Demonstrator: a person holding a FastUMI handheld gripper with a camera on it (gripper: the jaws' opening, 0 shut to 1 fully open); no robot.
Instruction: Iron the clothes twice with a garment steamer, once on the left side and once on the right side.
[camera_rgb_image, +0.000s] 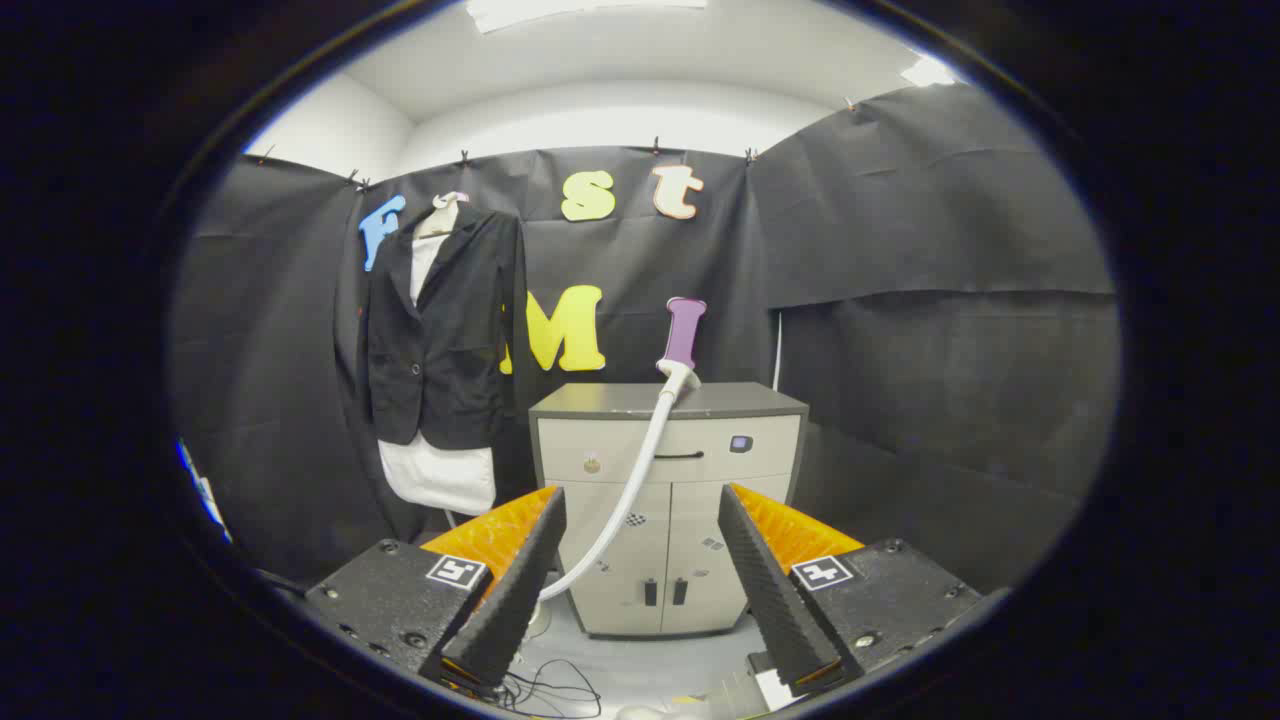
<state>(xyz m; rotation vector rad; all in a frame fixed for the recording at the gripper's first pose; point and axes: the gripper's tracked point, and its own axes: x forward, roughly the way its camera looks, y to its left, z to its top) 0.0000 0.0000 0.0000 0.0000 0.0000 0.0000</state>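
Tool (640, 560) fingers spread wide, empty. Steamer handle (684, 335) upright on cabinet (610, 402) top, straight ahead and above, well beyond fingers; long axis vertical, hose (630, 490) trailing down between fingers. Black jacket (445, 330) hangs on wall, left of cabinet. Judged next: advance up-forward to handle.

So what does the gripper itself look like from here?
The gripper has two wedge-shaped jaws with ribbed inner faces, standing open. Orange ridged parts sit behind them. Each side has a dark, speckled block with screws and a square black-and-white marker on top. Thin black cables trail below.
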